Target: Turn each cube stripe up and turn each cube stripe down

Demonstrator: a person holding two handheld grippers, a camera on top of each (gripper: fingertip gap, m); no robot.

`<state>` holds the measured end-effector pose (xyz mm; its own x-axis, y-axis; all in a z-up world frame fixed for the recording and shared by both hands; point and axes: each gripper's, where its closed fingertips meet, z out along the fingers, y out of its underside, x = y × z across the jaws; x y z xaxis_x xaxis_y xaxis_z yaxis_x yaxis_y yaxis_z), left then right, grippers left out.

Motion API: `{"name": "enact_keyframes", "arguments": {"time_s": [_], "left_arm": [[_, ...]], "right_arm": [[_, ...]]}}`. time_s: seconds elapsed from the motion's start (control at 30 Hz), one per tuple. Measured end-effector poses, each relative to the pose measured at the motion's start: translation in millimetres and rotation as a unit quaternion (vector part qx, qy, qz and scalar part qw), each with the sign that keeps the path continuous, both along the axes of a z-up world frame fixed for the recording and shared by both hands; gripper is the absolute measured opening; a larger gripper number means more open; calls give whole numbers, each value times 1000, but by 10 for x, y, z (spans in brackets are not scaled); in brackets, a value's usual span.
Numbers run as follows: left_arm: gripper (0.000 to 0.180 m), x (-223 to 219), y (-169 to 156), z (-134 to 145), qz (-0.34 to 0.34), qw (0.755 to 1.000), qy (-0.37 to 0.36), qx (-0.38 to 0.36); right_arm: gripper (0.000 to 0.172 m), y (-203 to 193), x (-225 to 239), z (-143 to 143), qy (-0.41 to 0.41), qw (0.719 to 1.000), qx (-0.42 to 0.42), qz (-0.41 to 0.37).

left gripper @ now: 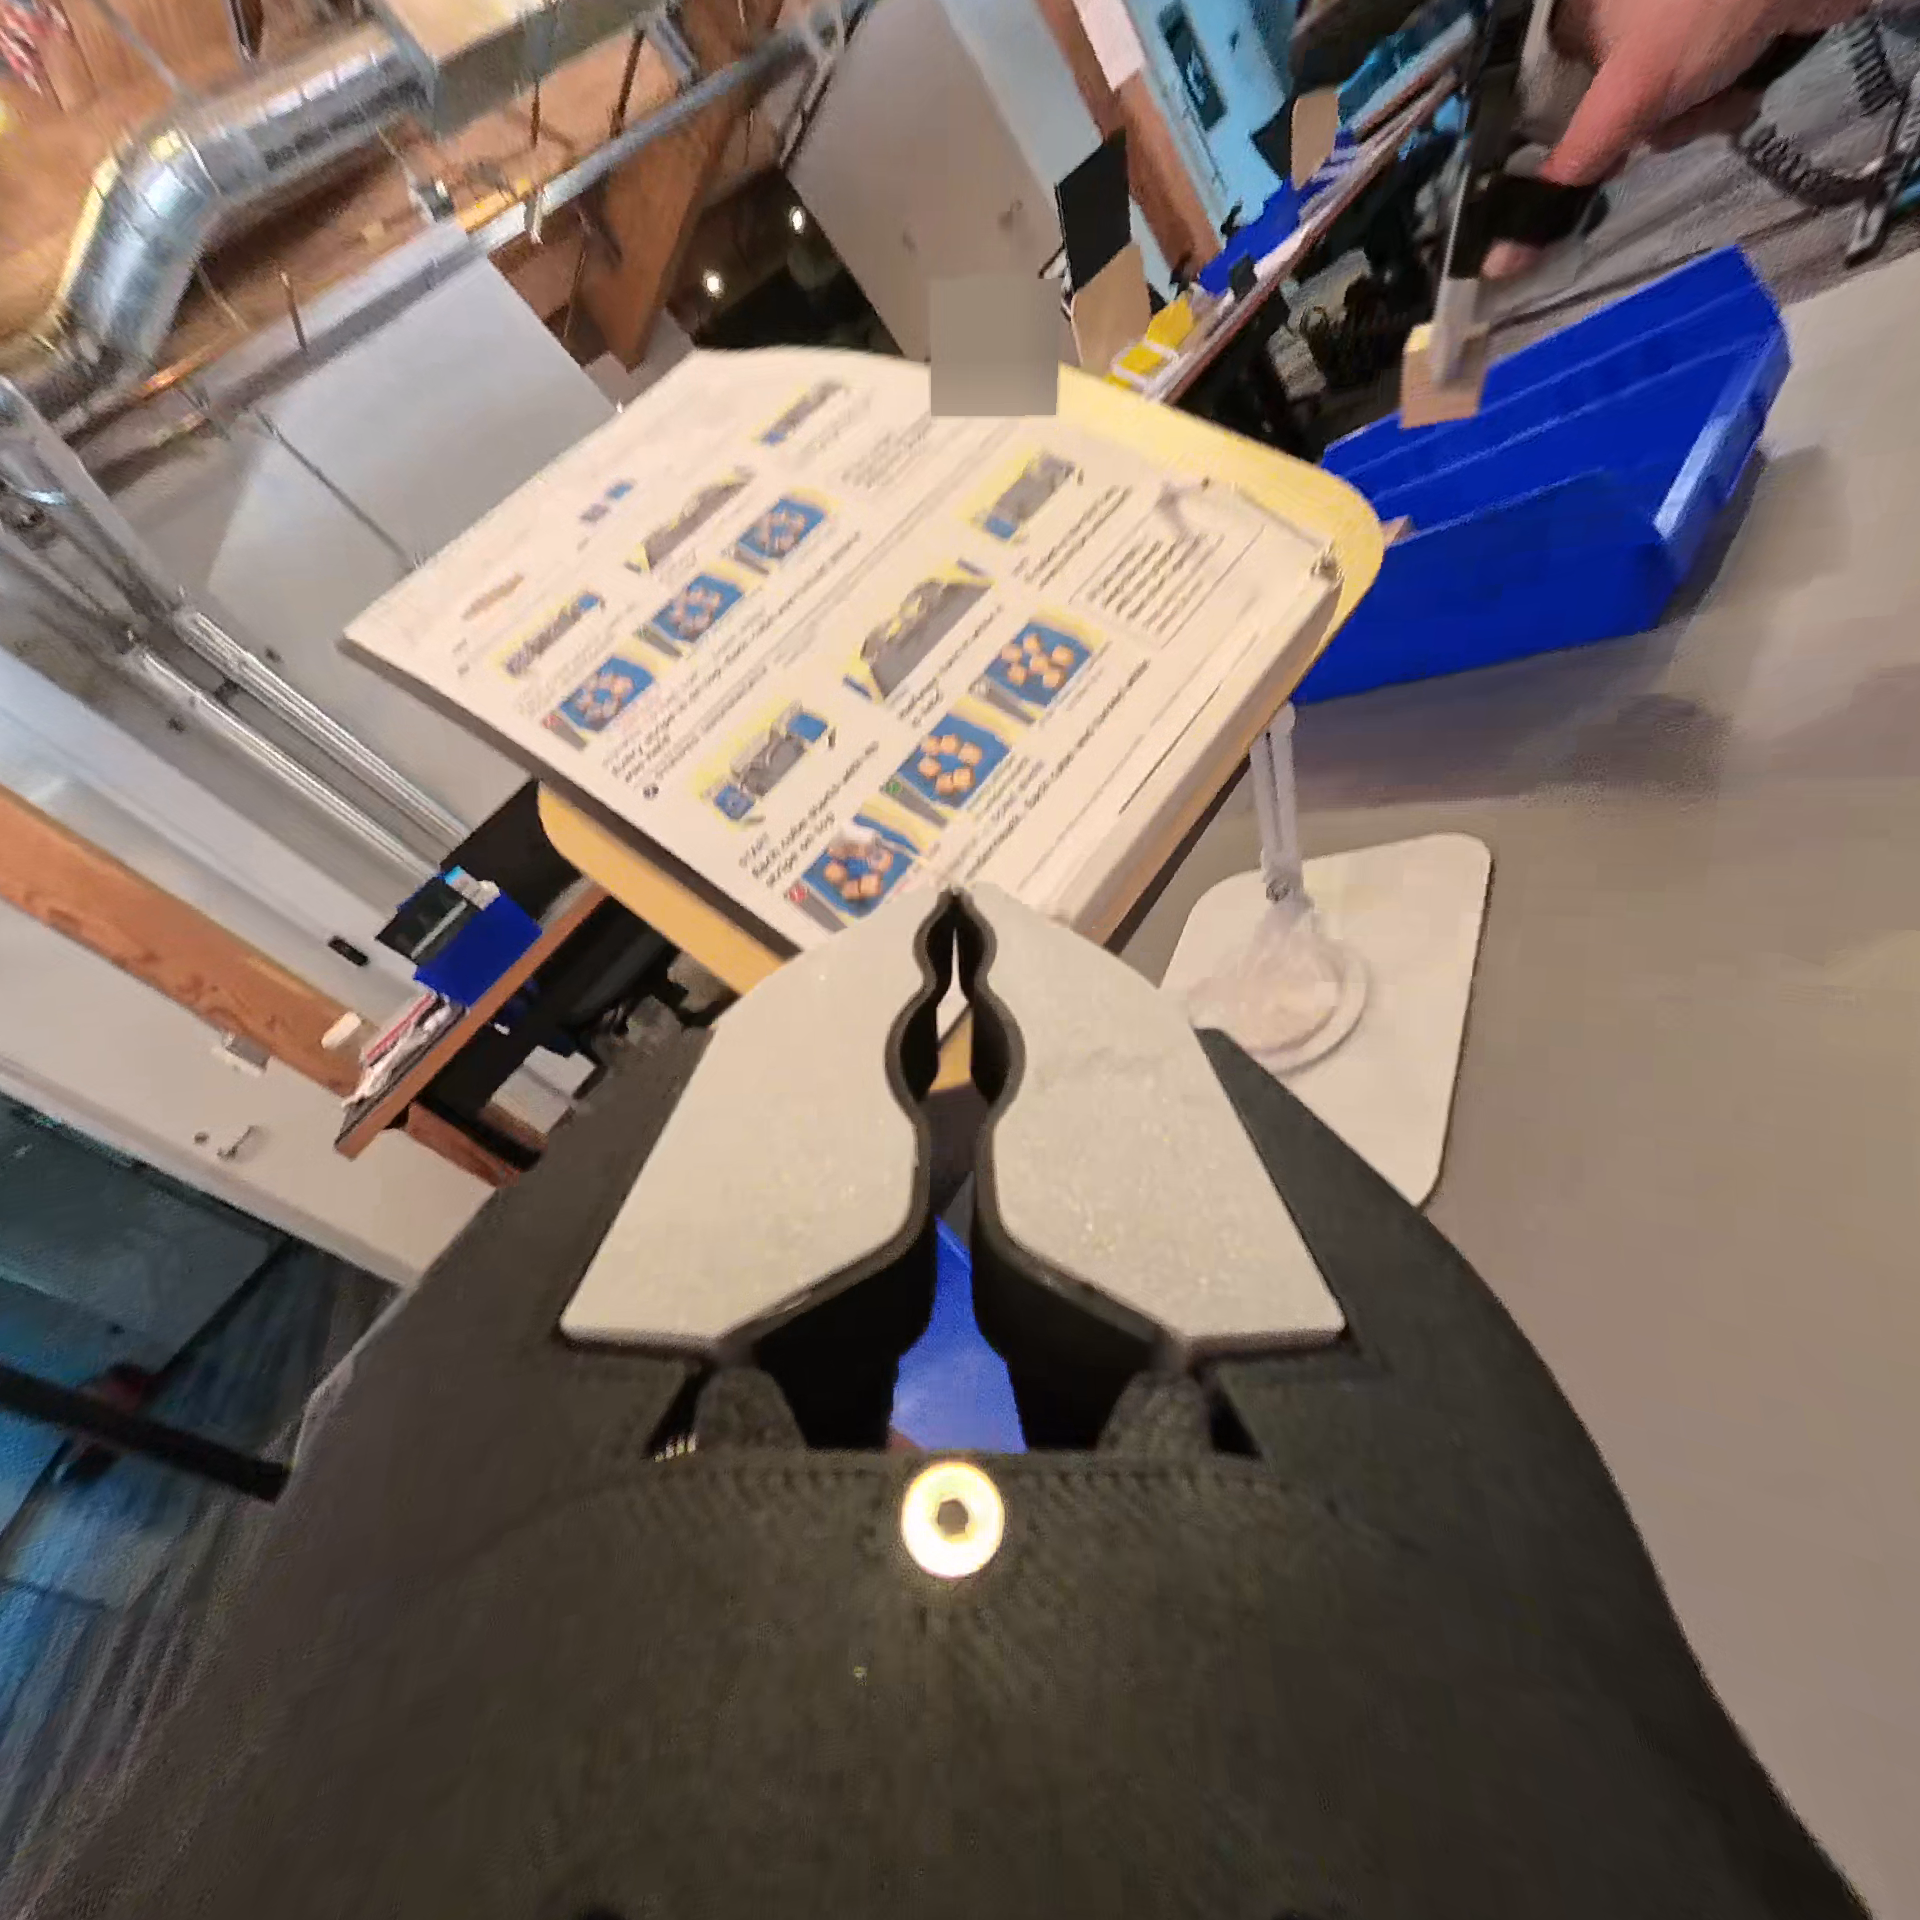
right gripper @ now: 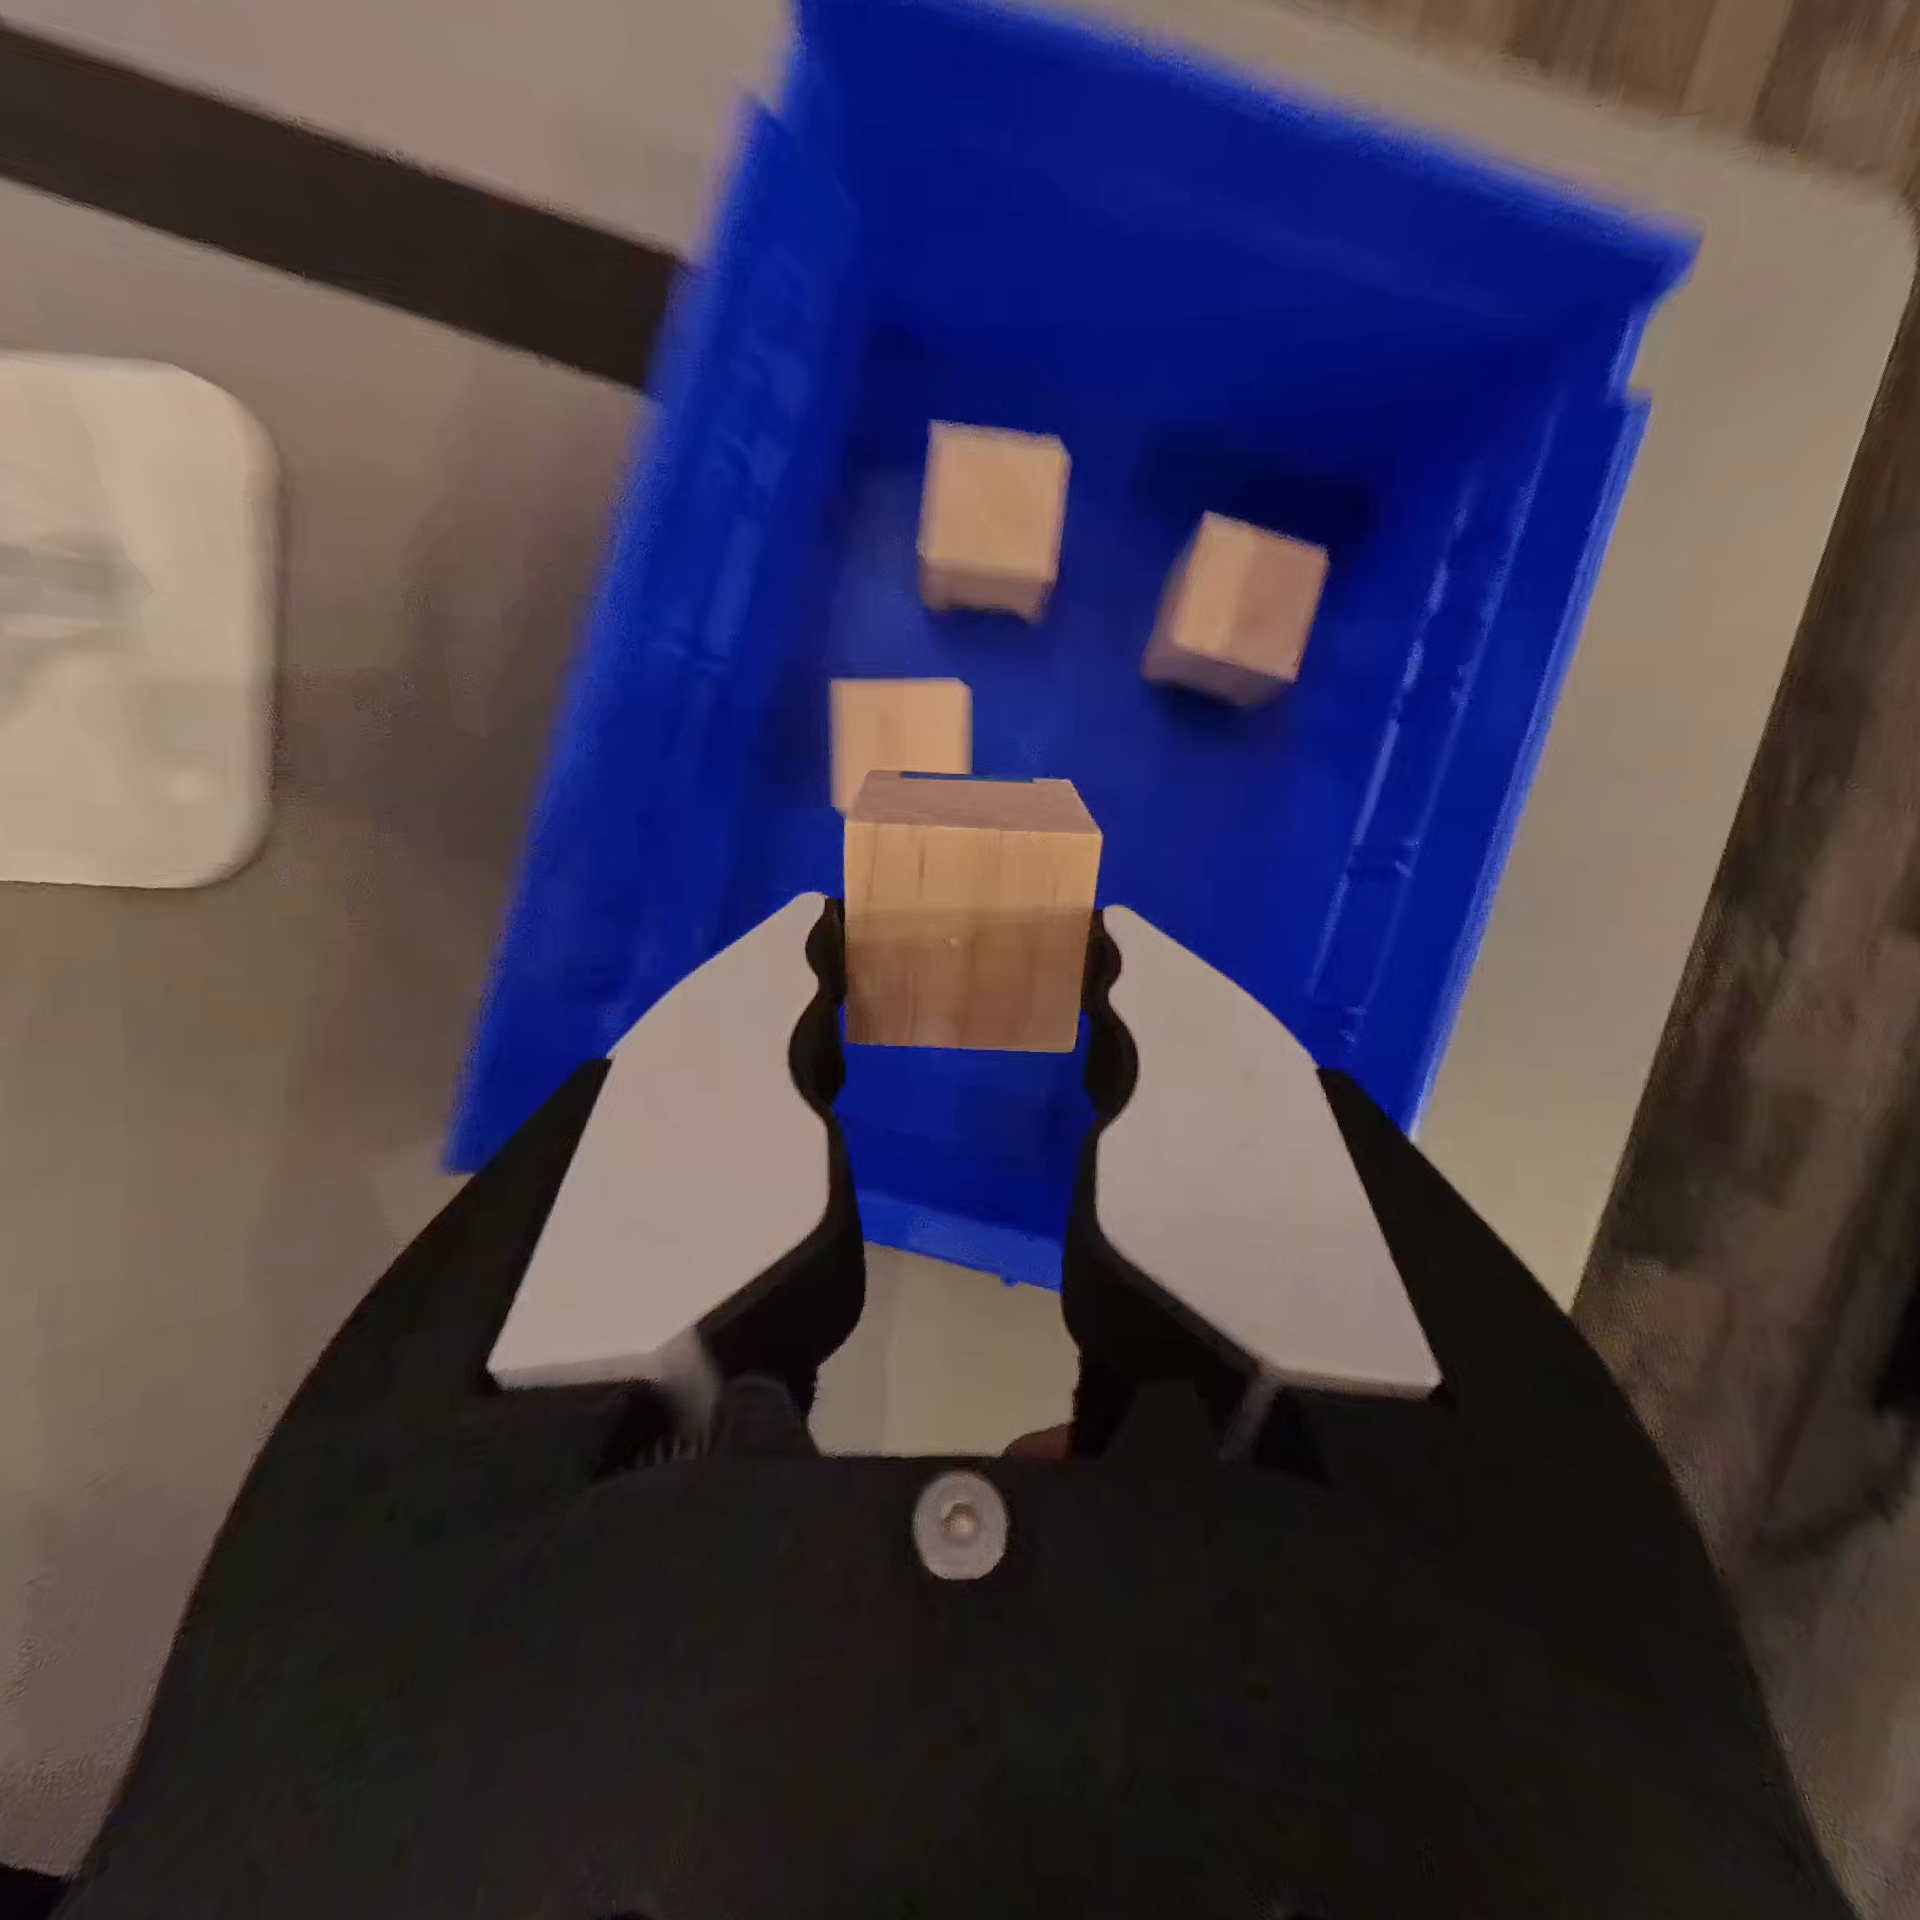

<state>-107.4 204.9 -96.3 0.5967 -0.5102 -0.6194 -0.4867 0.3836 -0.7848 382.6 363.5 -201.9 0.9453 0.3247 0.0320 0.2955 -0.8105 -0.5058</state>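
My right gripper (right gripper: 964, 935) is shut on a wooden cube (right gripper: 970, 914) and holds it above the blue bin (right gripper: 727, 582). A thin blue stripe shows at the far edge of the held cube. Three more wooden cubes lie on the bin's floor: one at the back (right gripper: 995, 520), one to the right (right gripper: 1236, 608), one just behind the held cube (right gripper: 900, 727). My left gripper (left gripper: 954, 909) is shut with nothing between its fingertips, raised and pointing at a tilted instruction board (left gripper: 852, 634). The right gripper with its cube (left gripper: 1439, 379) shows far off in the left wrist view, over the bin (left gripper: 1558, 499).
The instruction board stands on a white base plate (left gripper: 1351, 966) on the grey table (left gripper: 1714, 935); the plate also shows in the right wrist view (right gripper: 125, 623). The table's right edge (right gripper: 1766, 727) runs close beside the bin. A person's hand (left gripper: 1662, 94) holds the far gripper.
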Motion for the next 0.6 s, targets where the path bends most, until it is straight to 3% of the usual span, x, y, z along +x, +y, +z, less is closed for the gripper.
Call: {"name": "enact_keyframes", "arguments": {"time_s": [0.17, 0.37, 0.4, 0.43, 0.6], "left_arm": [[0, -95, 127, -212, 13, 999, 18, -36], [0, -155, 224, -350, 27, 997, 40, -58], [1, -174, 251, -362, 33, 997, 40, -63], [2, -206, 285, -364, 41, 996, 38, -65], [25, -507, 615, -365, 85, 993, 23, -82]], "right_arm": [[45, 186, 402, -760, -56, 992, -106, -40], [48, 317, 551, -1174, -82, 983, -154, -55], [63, 314, 563, -1182, -88, 982, -159, -56], [66, 327, 558, -1136, -90, 983, -149, -56], [64, 316, 360, -549, -70, 996, -45, -38]]}}
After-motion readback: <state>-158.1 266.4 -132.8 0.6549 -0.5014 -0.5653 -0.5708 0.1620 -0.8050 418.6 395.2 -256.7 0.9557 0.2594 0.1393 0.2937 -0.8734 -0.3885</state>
